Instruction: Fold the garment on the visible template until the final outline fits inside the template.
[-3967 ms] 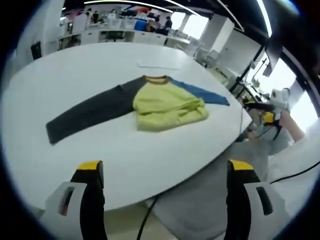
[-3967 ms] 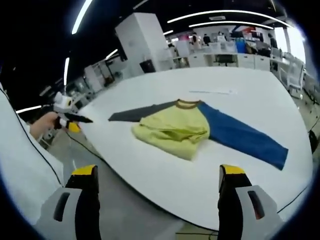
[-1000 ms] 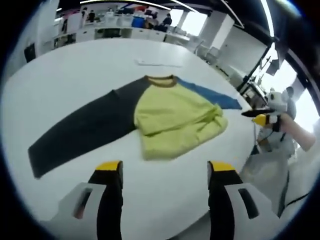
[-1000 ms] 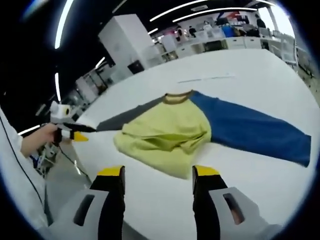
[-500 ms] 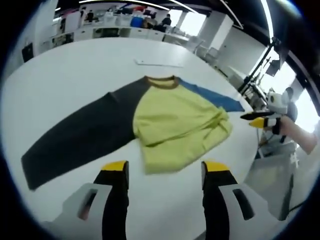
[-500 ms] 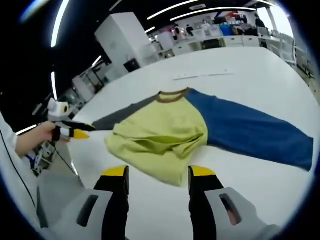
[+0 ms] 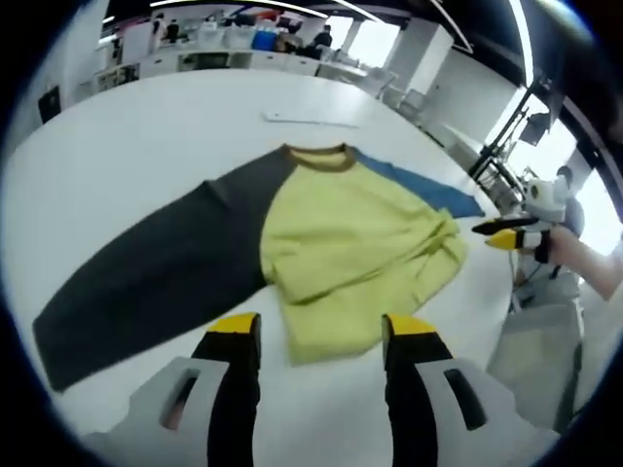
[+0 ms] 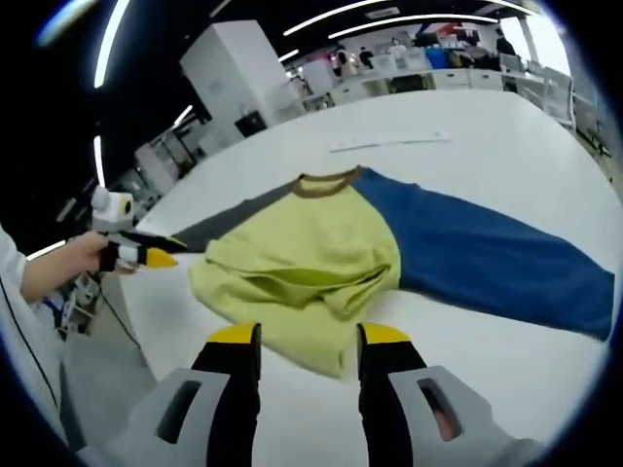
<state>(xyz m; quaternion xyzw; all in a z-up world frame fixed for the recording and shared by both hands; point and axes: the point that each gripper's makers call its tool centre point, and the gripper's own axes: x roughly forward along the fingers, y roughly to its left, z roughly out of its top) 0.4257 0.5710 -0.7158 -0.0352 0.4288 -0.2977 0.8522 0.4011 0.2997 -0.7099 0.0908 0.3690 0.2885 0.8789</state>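
**A:** White table under ceiling strip lights, shelving and desks behind it. What do we mark first?

**B:** We mark the garment, a long-sleeved shirt lying flat on the table. Its brown collar points toward the far edge, and its crumpled yellow hem lies toward the near edge. The long axis runs sleeve to sleeve, roughly along the near edge: dark grey sleeve to one side, blue sleeve to the other.

**A:** And the grippers?

**B:** In the left gripper view we see the left gripper low over the table, jaws apart with nothing between them. The yellow hem lies just beyond the fingertips, in line with the gap. In the right gripper view the right gripper is likewise parted and empty, with the folded yellow hem just ahead of the gap.

**A:** Anything at the table's sides?

**B:** We see each gripper in the other's view, held in a hand off the table's edge: the right one and the left one. A thin pale strip lies on the table beyond the collar.
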